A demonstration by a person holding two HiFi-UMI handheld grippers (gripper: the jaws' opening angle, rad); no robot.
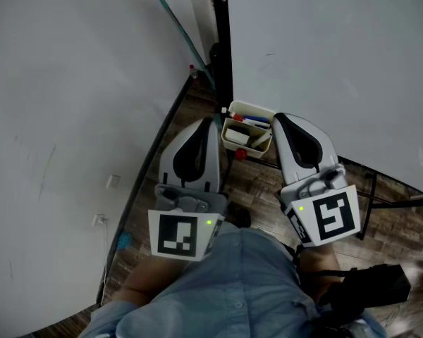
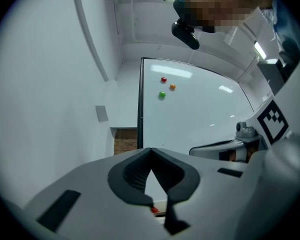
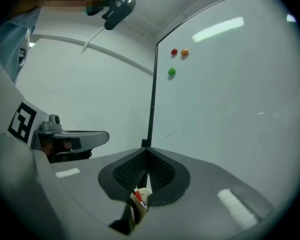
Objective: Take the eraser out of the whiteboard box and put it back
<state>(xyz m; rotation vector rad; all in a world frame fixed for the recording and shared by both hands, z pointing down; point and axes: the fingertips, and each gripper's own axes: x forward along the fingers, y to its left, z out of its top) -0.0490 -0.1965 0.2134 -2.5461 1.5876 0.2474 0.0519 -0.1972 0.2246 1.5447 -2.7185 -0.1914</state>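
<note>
A cream whiteboard box (image 1: 248, 134) hangs at the whiteboard's lower left corner, with red and blue markers and a whitish block inside; I cannot tell which piece is the eraser. My left gripper (image 1: 211, 121) is just left of the box, jaws shut and empty. My right gripper (image 1: 276, 117) is at the box's right rim, also shut with nothing held. In the left gripper view the left gripper's (image 2: 150, 150) tips meet in front of the board. In the right gripper view the right gripper's (image 3: 146, 150) tips meet too, and the box (image 3: 140, 196) shows below them.
The whiteboard (image 1: 324, 62) fills the upper right, with a black post (image 1: 222, 41) along its left edge and three small magnets (image 2: 163, 79). A white wall (image 1: 70, 118) stands at the left. A teal rod (image 1: 187, 37) leans in the corner. Below is wooden floor (image 1: 257, 189).
</note>
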